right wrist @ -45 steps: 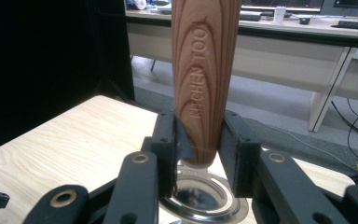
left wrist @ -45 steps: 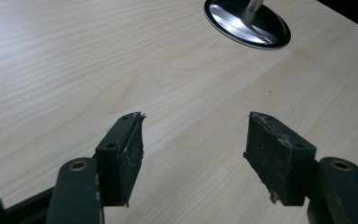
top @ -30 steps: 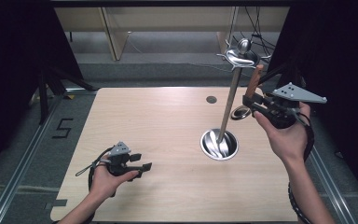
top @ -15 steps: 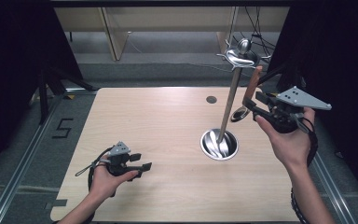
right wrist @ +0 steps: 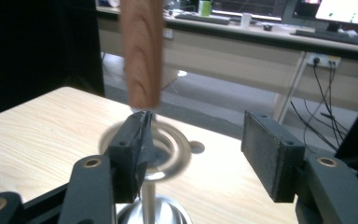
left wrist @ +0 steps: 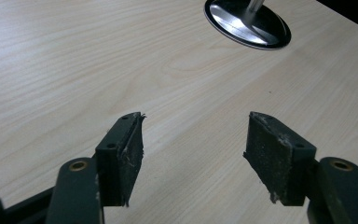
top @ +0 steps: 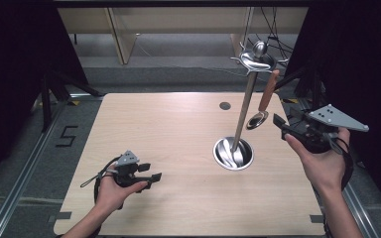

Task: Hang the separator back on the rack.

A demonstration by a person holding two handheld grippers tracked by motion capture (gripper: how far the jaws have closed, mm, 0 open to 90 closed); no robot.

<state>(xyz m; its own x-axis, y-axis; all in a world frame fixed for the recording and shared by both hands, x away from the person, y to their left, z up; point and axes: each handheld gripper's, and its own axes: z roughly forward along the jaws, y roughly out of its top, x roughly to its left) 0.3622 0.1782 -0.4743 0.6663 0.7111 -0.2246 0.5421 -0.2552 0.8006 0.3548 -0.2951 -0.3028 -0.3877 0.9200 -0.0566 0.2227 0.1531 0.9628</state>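
Fingers of the right gripper (top: 279,127) just opened, releasing the hanging spoon (top: 263,104)

The counter (top: 178,134) lies bare across its left and middle; passage there is unobstructed; on the right half stands the rack (top: 242,116), its round base (top: 233,153) on the counter and its post upright; a wooden-handled spoon (top: 264,101) hangs just beside the post, narrowing the gap toward the right edge.
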